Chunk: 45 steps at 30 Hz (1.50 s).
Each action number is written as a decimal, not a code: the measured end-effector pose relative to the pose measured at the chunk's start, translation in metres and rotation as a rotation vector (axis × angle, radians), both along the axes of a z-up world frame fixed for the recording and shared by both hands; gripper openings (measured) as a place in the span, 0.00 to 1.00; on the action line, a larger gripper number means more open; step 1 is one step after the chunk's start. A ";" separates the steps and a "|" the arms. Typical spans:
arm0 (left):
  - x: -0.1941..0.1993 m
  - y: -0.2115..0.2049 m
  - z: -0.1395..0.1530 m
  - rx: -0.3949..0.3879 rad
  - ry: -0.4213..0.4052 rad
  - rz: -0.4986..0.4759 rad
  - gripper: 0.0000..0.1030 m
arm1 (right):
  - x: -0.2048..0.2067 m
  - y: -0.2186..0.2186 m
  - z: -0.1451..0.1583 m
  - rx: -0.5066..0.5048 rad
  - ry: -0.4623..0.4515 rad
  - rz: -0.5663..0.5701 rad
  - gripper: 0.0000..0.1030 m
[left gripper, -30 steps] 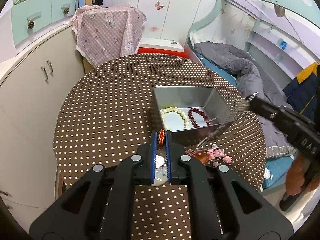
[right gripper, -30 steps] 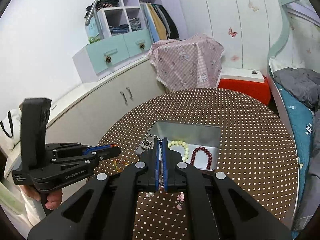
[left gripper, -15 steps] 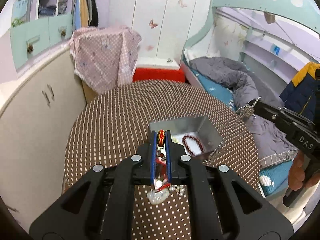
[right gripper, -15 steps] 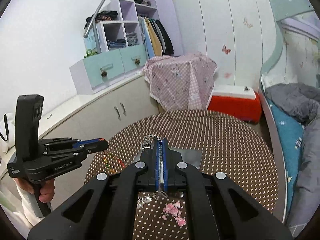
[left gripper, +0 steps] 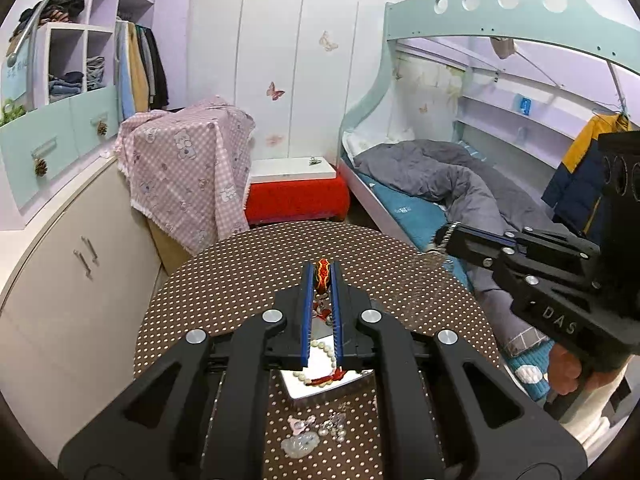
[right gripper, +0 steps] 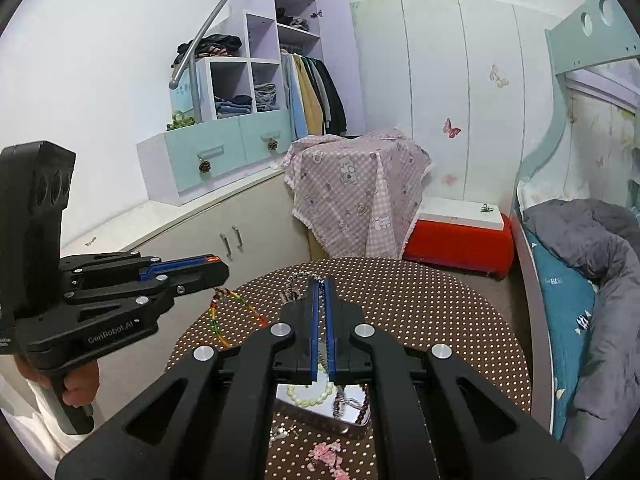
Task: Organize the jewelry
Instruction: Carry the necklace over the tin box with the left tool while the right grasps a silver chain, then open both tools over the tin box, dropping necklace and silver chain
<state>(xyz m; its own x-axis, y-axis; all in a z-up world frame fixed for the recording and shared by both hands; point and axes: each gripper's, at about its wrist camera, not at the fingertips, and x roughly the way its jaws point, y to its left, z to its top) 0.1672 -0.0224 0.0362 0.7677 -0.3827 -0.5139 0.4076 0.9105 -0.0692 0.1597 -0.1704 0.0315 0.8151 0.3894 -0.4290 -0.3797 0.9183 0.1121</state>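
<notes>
My left gripper [left gripper: 322, 276] is shut on a red and yellow woven bracelet [left gripper: 321, 274], held high above the dotted round table [left gripper: 240, 280]; its cord [right gripper: 224, 312] hangs below the left gripper [right gripper: 218, 266] in the right wrist view. My right gripper [right gripper: 321, 284] is shut on a silver chain [right gripper: 294, 286], which also dangles from it in the left wrist view [left gripper: 434, 256]. Below both stands a metal tin [right gripper: 348, 420] holding a pale bead bracelet [right gripper: 310, 394] and a dark red bead bracelet [right gripper: 340, 400].
Loose pink and white trinkets [left gripper: 312, 432] lie on the table in front of the tin; pink flowers [right gripper: 326, 454] show in the right wrist view. A cabinet [left gripper: 60, 280] stands left, a red box [left gripper: 296, 196] behind, a bed [left gripper: 440, 192] right.
Both grippers have risen well above the table, each carrying its piece. The tin and table now sit lower and smaller in both views.
</notes>
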 end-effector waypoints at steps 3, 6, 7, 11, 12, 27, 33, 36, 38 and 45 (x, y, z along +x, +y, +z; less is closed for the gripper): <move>0.005 -0.008 -0.004 0.010 0.008 -0.011 0.08 | 0.005 0.000 -0.003 -0.005 0.005 -0.001 0.01; 0.010 -0.014 -0.009 0.013 0.026 -0.023 0.08 | 0.010 -0.001 -0.008 -0.005 0.017 0.004 0.01; 0.013 -0.016 -0.013 0.012 0.037 -0.023 0.08 | 0.013 -0.001 -0.011 -0.006 0.024 0.005 0.01; 0.022 -0.017 -0.029 0.011 0.083 -0.013 0.08 | 0.022 -0.002 -0.024 0.006 0.067 0.016 0.01; 0.024 -0.017 -0.034 0.012 0.093 -0.011 0.08 | 0.025 -0.003 -0.030 0.010 0.085 0.012 0.01; 0.063 -0.016 -0.106 0.094 0.304 0.105 0.09 | 0.050 -0.018 -0.084 0.017 0.269 -0.031 0.21; 0.053 -0.007 -0.101 0.055 0.250 0.113 0.81 | 0.042 -0.021 -0.076 -0.003 0.220 -0.061 0.71; 0.047 -0.006 -0.096 0.071 0.221 0.107 0.81 | 0.044 -0.019 -0.078 -0.015 0.227 -0.071 0.72; 0.047 -0.006 -0.096 0.080 0.225 0.112 0.81 | 0.045 -0.019 -0.080 -0.014 0.235 -0.075 0.73; 0.044 0.002 -0.098 0.068 0.239 0.127 0.81 | 0.042 -0.016 -0.081 -0.019 0.239 -0.077 0.74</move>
